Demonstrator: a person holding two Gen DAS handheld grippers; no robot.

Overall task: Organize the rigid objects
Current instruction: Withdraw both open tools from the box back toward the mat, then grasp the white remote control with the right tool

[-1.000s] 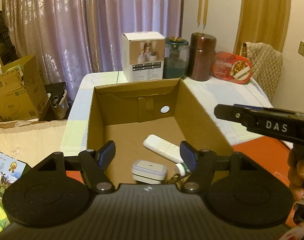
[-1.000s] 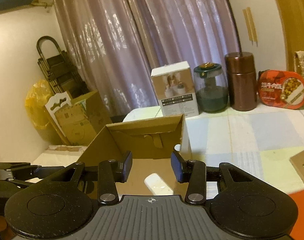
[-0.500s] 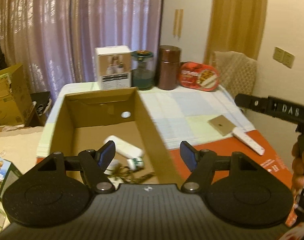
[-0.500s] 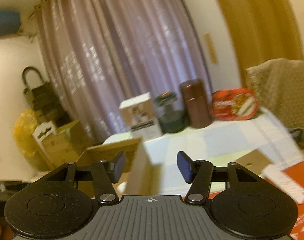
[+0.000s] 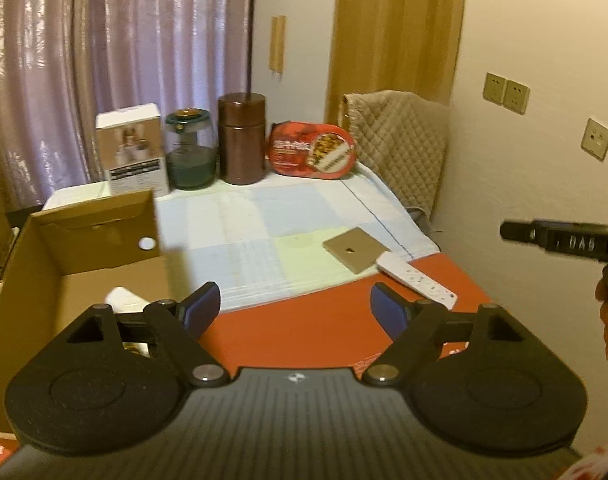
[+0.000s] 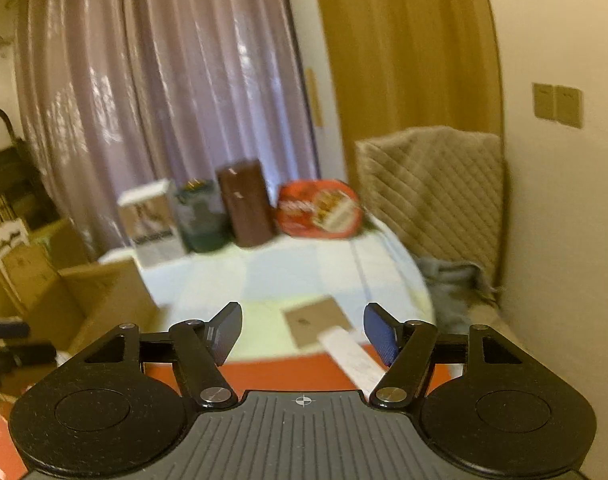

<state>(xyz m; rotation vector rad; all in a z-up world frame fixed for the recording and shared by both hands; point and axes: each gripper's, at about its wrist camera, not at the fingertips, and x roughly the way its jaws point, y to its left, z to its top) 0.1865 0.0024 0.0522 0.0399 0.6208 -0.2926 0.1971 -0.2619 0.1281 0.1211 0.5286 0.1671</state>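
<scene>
White plastic, a slim remote (image 5: 416,277) lies on the table where the pale cloth (image 5: 263,232) meets the red mat (image 5: 304,332), touching the corner of a brown square tile (image 5: 356,249). It sits beyond and a little right of the left gripper (image 5: 295,308), well apart from its tips; in the right wrist view the remote (image 6: 350,354) runs between the right gripper (image 6: 301,332) fingers, nearer the right one. Both sets of jaws have just been opening and stand wide, gripping nothing. That view is smeared; the remote's buttons are unreadable there and its near end is cut off by the gripper body. Its long axis slants from the tile toward the near right. Left of it, the cardboard box (image 5: 63,248) holds a white object (image 5: 123,300), mostly hidden.
</scene>
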